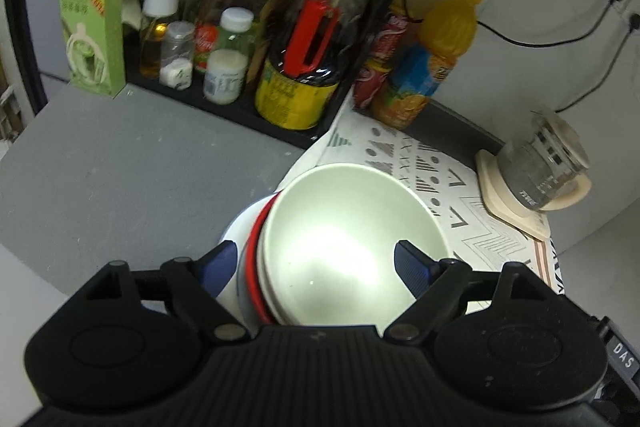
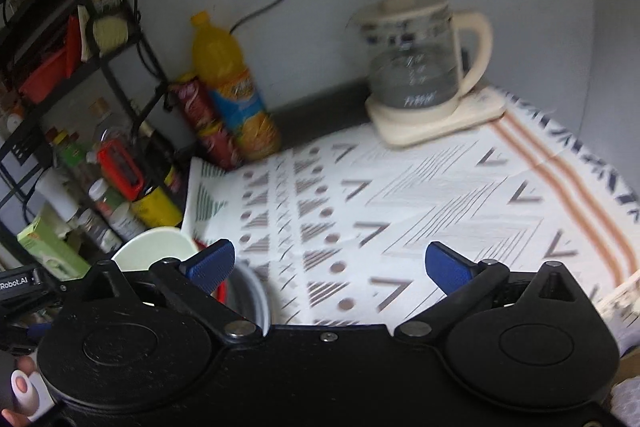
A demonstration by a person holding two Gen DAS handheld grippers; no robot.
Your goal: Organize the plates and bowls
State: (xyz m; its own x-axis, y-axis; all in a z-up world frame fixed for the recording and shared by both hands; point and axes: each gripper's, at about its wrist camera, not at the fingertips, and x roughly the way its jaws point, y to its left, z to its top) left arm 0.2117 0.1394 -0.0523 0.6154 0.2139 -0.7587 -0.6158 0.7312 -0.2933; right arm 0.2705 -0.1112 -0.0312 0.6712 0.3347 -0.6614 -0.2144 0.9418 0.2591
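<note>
The grey counter (image 1: 120,179) lies bare and open to the left of the bowls, bounded at the back by a black rack (image 1: 224,103) crowded with bottles. A patterned cloth (image 2: 420,211) covers the right part, mostly free up to the kettle (image 2: 420,67) on its base at the far edge. A stack of bowls (image 1: 344,239), pale green on top with a red rim beneath, sits at the cloth's left edge. The left gripper (image 1: 316,263) is spread wide around the stack, touching nothing clearly. The right gripper (image 2: 332,263) hangs open over bare cloth. Legible: "Robot.AI" and "DAS".
</note>
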